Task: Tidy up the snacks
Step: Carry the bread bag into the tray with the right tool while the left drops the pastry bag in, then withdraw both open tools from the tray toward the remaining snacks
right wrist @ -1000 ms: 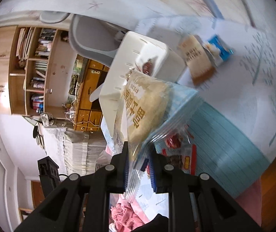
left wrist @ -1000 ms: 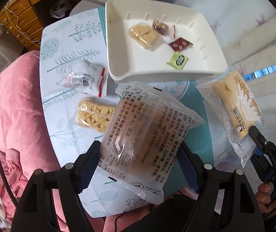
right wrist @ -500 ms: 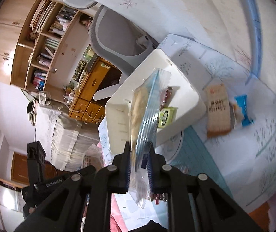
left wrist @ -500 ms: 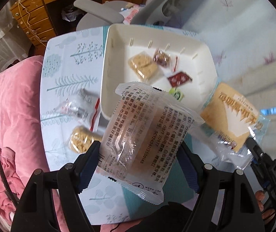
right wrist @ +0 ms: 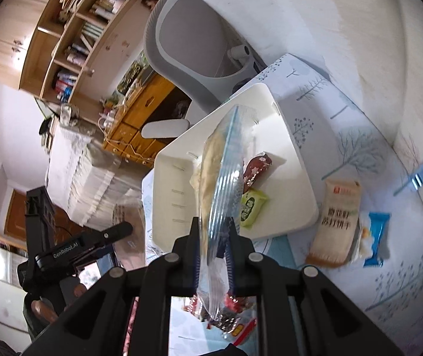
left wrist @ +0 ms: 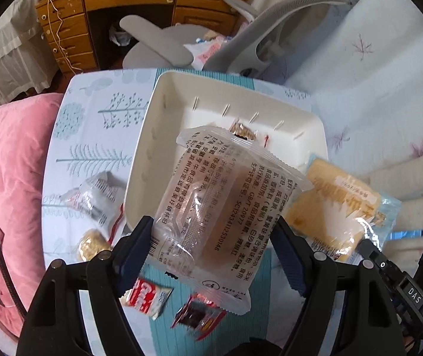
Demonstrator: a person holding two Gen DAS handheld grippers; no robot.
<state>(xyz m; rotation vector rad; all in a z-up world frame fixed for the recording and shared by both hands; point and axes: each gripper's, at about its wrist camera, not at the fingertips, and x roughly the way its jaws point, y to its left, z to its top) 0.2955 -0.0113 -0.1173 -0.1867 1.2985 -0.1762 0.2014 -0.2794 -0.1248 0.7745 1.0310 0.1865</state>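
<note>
1. My left hand-held gripper [left wrist: 211, 246] is clamped across the width of a clear pack [left wrist: 211, 204]; its long axis runs straight out along the fingers.
2. The pack's far end overhangs the near rim of the tray [left wrist: 140, 178]. The tray is dead ahead and below, so I judge the drop needs only a short push forward.
3. My right hand-held gripper [right wrist: 213, 237] pinches a blue-edged pack [right wrist: 219, 175] edge-on, nearly closed, likewise over the tray [right wrist: 297, 178].
4. Left looks nearer the tray centre.
5. Loose snacks lie on the table [left wrist: 92, 124] beside the tray.
</note>
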